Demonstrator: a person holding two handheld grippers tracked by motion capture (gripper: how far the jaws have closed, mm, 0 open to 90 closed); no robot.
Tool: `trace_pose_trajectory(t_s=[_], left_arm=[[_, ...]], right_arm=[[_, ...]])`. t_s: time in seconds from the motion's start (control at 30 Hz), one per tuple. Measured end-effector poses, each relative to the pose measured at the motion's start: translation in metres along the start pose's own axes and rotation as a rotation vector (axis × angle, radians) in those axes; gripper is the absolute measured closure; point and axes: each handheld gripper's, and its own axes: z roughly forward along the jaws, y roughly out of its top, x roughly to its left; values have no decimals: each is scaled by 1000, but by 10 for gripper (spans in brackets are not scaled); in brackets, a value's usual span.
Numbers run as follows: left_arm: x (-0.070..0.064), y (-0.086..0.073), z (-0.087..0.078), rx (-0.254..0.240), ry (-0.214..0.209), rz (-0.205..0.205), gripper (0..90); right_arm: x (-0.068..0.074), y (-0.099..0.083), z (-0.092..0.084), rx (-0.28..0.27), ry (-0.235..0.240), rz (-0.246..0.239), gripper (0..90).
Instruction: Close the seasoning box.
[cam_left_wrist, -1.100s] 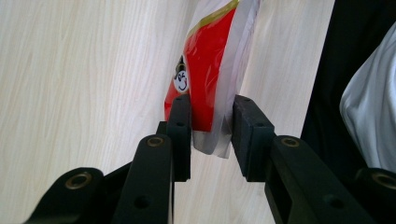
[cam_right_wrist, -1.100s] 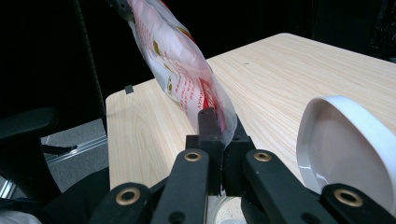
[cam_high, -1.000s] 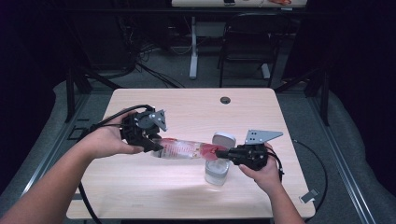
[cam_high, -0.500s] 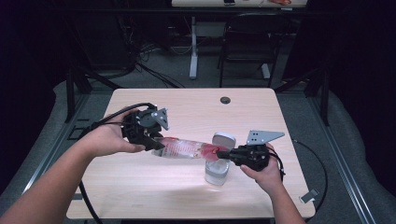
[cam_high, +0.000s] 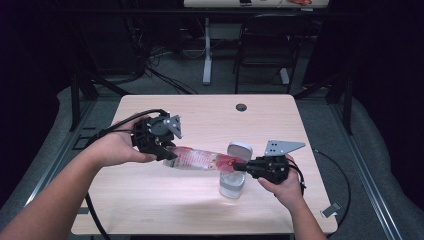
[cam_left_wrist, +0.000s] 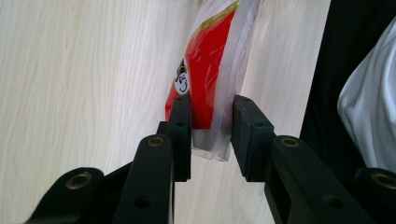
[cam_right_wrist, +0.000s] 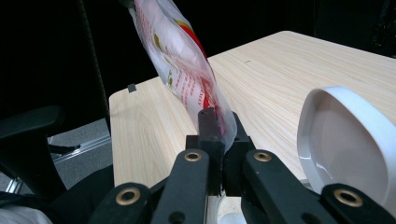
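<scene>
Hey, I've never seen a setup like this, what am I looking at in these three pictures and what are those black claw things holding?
A person sits at a light wooden table, a hand-held black two-jaw gripper in each hand. One picture looks down from above; the other two come from cameras riding on each gripper. The left gripper and the right gripper each pinch one end of a clear plastic packet with red printing, stretched between them. Beneath it stands a clear container with its white hinged lid open. A small black round fitting sits near the table's far edge.
</scene>
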Motion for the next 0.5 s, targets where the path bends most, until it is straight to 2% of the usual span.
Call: trace_pose_trajectory(t_s=[0.5], left_arm=[[1, 2, -1, 3, 3, 2, 705]], right_arm=[[-1, -1, 0, -1, -2, 3, 895]])
